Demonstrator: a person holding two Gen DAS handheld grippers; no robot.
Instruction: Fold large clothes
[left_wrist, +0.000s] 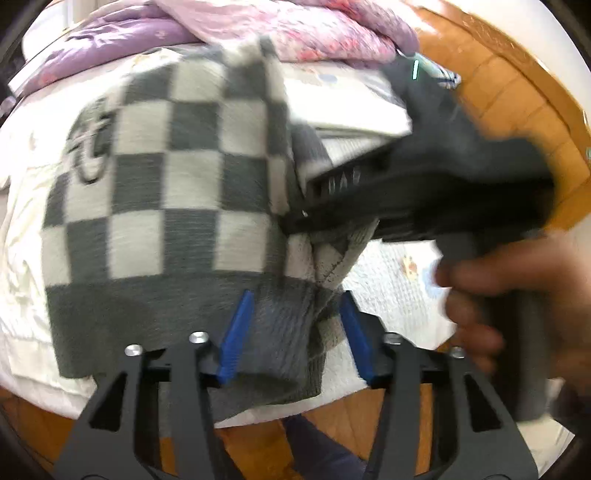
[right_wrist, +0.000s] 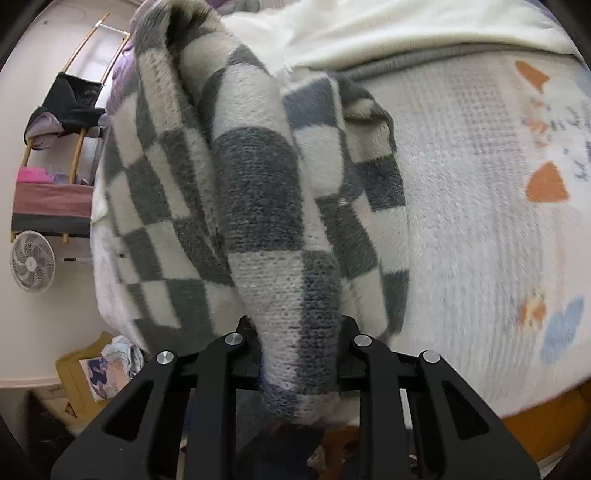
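Note:
A grey and cream checkered knit sweater (left_wrist: 166, 192) lies partly lifted over the bed. My left gripper (left_wrist: 293, 317), with blue pads (left_wrist: 236, 336), is shut on the sweater's grey ribbed hem. My right gripper (right_wrist: 299, 343) is shut on a bunched fold of the same sweater (right_wrist: 258, 199), which hides its fingertips. In the left wrist view the right gripper's black body (left_wrist: 424, 177) crosses from the right, held by a hand (left_wrist: 517, 295), and grips the sweater's right edge.
A white fleece blanket with orange and blue prints (right_wrist: 480, 203) covers the bed. Purple and pink bedding (left_wrist: 258, 26) is piled at the far end. Wooden floor (left_wrist: 517, 96) lies right of the bed. A rack with clothes (right_wrist: 62, 147) and a fan (right_wrist: 31, 260) stand at the wall.

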